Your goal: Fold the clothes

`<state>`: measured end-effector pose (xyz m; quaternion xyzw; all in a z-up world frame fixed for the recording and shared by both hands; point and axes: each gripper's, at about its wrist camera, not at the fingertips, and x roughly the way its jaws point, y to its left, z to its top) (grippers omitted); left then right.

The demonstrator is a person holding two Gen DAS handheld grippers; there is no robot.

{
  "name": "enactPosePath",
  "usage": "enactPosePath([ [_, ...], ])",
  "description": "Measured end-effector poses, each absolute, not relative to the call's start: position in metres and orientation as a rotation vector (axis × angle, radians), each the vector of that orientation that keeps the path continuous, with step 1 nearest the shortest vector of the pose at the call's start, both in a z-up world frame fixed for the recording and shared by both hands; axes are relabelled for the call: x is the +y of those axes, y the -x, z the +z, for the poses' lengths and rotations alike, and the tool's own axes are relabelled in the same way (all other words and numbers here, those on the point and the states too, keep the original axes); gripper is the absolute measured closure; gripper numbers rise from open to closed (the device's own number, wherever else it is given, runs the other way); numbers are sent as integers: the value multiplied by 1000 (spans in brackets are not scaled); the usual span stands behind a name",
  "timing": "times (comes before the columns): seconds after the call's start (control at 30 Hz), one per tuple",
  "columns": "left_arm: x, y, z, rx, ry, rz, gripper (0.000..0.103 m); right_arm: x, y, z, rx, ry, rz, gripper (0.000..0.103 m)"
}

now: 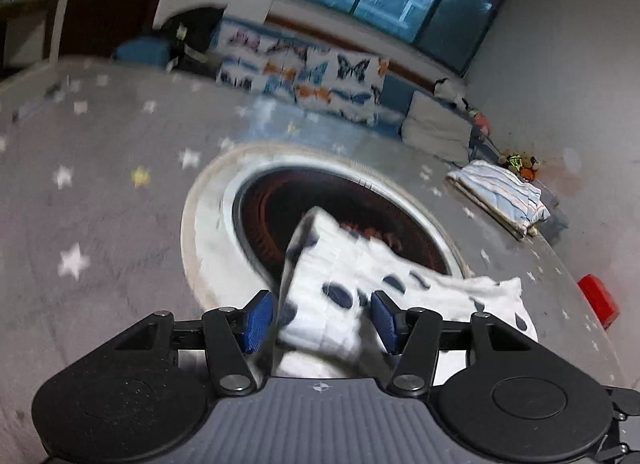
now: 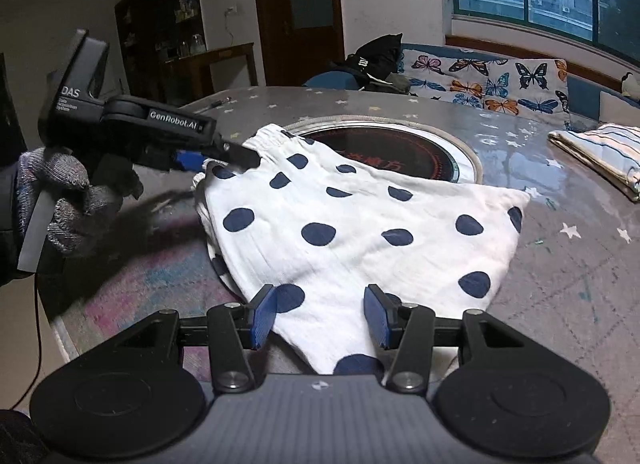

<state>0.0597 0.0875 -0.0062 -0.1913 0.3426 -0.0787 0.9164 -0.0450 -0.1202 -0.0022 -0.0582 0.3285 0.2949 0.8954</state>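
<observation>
A white garment with navy dots (image 2: 360, 223) lies spread on the round grey table (image 2: 560, 264), its elastic waistband reaching over the inset hotplate (image 2: 380, 143). My right gripper (image 2: 320, 316) is open at the near hem, and the cloth fills the space between its blue pads (image 2: 264, 316). My left gripper (image 2: 224, 159), held by a gloved hand (image 2: 60, 191), is at the waistband corner on the left. In the left wrist view the left gripper (image 1: 322, 316) is open, with bunched garment (image 1: 340, 264) between its jaws and a small gap at the left pad (image 1: 260, 320).
A folded striped cloth (image 2: 600, 151) lies at the table's far right, also the striped cloth (image 1: 500, 191) in the left wrist view. A red object (image 1: 598, 300) sits near the table's right edge. Butterfly cushions (image 2: 500, 83) line a bench beyond the table.
</observation>
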Motion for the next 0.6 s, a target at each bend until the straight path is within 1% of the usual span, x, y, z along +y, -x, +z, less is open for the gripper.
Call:
enactPosePath([
  [0.07,93,-60,-11,722,434,-175,46,-122,45,-2,686,129,612,54],
  [0.1,95,-60,-11,725,441,-182,47,-120,44,0,688,132,613,54],
  [0.13,97,-60,-11,732,450,-191,50,-122,44,0,690,137,615,54],
  [0.23,97,-57,-10,748,453,-207,52,-126,43,1,697,154,621,54],
  [0.6,84,-26,-7,807,464,-285,53,-150,48,4,727,200,603,53],
])
